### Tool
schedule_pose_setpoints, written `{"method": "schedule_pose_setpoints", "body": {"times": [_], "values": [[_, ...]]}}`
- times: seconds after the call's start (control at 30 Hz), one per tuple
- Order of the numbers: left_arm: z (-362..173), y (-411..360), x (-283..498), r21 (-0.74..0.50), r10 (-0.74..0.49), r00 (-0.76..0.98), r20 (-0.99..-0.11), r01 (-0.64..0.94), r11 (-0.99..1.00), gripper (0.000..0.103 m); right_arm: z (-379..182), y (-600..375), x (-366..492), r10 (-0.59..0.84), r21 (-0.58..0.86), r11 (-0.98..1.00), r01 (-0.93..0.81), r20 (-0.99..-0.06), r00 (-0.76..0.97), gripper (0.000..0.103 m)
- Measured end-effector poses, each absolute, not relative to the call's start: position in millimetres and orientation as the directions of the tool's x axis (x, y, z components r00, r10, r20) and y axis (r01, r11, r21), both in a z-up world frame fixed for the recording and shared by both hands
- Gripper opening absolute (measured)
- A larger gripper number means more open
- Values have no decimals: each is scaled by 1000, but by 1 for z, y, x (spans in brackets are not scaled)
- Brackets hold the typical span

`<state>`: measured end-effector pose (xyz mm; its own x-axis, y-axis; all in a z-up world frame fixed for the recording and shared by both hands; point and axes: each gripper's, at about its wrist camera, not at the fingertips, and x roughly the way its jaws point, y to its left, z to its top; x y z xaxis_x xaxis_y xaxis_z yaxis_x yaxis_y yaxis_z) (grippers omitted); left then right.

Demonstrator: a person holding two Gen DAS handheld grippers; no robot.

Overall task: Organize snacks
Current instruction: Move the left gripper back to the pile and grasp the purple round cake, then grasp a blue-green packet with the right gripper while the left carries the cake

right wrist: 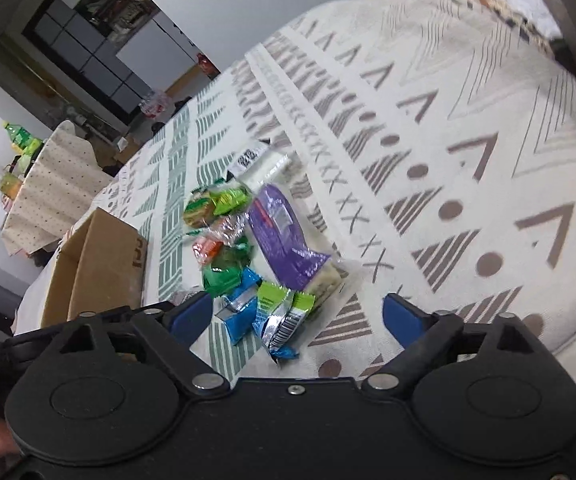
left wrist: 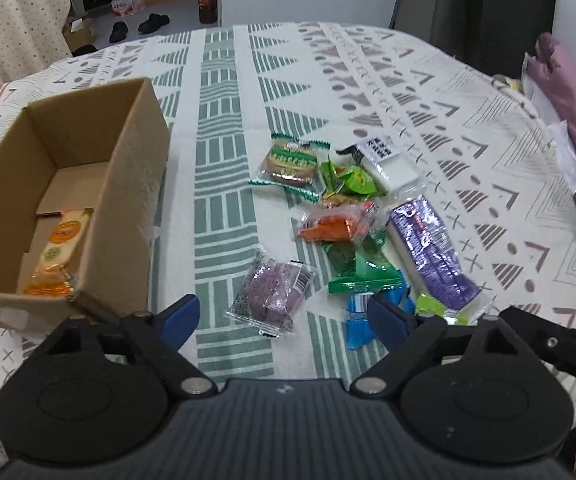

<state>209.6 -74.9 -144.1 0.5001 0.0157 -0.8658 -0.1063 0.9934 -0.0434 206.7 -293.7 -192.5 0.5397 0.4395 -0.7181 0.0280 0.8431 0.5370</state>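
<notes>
Left wrist view: the left tongs (left wrist: 284,314) stand apart with nothing between the blue pads, hanging over the patterned counter (left wrist: 224,128). Just ahead of them, almost centred in the gap, lies the small purple packet (left wrist: 274,294), its long axis running away from the tongs and tilted a little to the right. Beside the right pad sit a blue wrapper (left wrist: 357,322) and a green packet (left wrist: 361,270); further out to the right the long purple bar (left wrist: 431,252) stretches away from the tongs, with an orange packet (left wrist: 333,226), a white block (left wrist: 387,166) and a green-edged cookie pack (left wrist: 289,162) beyond. The cardboard box (left wrist: 128,184) stands well off to the left pad's side, open on top, with one orange-labelled snack (left wrist: 58,252) already lying in it.

Right wrist view: the right tongs (right wrist: 297,318) are likewise spread and empty. Between their pads, close in, lie the blue wrapper (right wrist: 240,306) and a lime-green packet (right wrist: 282,310); the long purple bar (right wrist: 284,240) runs away ahead, and the cardboard box (right wrist: 96,264) is far to the left.

By my reading, the left hand is nearer both the small purple packet and the box, so that packet is its likely pick, to be carried leftward; the right hand suits the blue and lime pieces.
</notes>
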Motion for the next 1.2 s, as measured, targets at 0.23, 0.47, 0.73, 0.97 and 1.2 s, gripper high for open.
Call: {"method": "schedule_pose_setpoints", "body": {"times": [0.23,0.47,0.73,0.97,1.2], "values": [[-163,-73,222,-9,38,485,-873,-93,996,79,-211,-288,216,478,589,805,73,-716,509,80],[-183,-67,233,-5,42,455,-889,-101,995,70,-224,-277,227,487,587,807,65,-723,490,77],[-193,-61,235,-37,24,447,-894,-127,991,48,-232,-270,230,505,594,803,49,-721,474,28],[-177,-60,226,-69,6,480,-877,-138,988,44,-224,-270,219,535,617,787,20,-697,478,21],[-153,-57,212,-118,-32,509,-860,-136,984,44,-208,-279,206,531,630,776,20,-670,520,13]]}}
